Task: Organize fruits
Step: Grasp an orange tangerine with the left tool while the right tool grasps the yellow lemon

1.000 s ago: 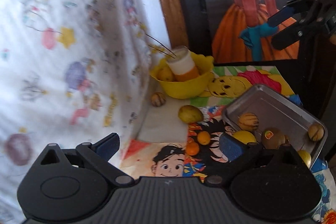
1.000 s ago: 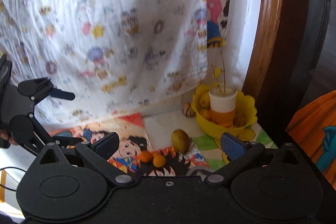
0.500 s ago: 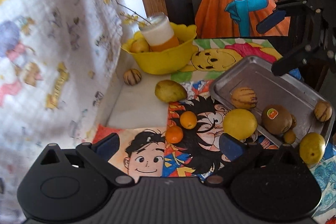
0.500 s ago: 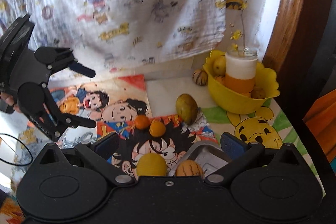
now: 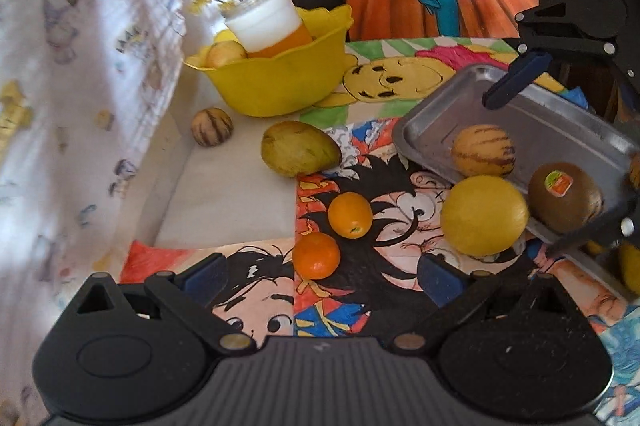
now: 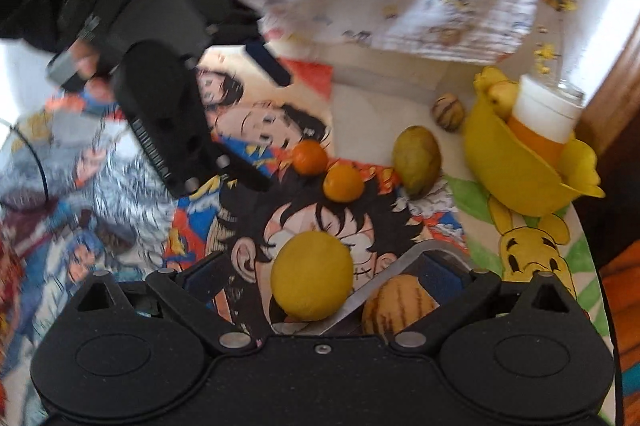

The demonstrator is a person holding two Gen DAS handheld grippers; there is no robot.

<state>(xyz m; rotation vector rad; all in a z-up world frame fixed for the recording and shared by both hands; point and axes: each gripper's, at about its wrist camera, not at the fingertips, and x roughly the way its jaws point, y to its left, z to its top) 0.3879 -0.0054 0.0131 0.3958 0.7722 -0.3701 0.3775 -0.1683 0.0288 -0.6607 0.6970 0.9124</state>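
My left gripper (image 5: 320,274) is open, low over the picture cloth, with an orange (image 5: 316,254) just ahead between its fingers and a second orange (image 5: 350,214) beyond. My right gripper (image 6: 320,274) is open wide with its jaws closing; a lemon (image 6: 312,274) lies between its fingers, untouched by the pads. The lemon (image 5: 484,214) rests against the rim of a metal tray (image 5: 560,118) holding a striped fruit (image 5: 484,150) and a kiwi (image 5: 564,196). A green mango (image 5: 300,148) lies on the table.
A yellow bowl (image 5: 280,86) with a jar (image 5: 264,22) and fruit stands at the back by a printed curtain (image 5: 80,66). A small striped fruit (image 5: 212,126) lies beside it. The left gripper (image 6: 276,132), held in a person's hand, hangs close to the oranges in the right wrist view.
Both grippers have come down toward the table. The left one has neared the two oranges. The right one has rolled and dropped until the lemon sits between its fingers.
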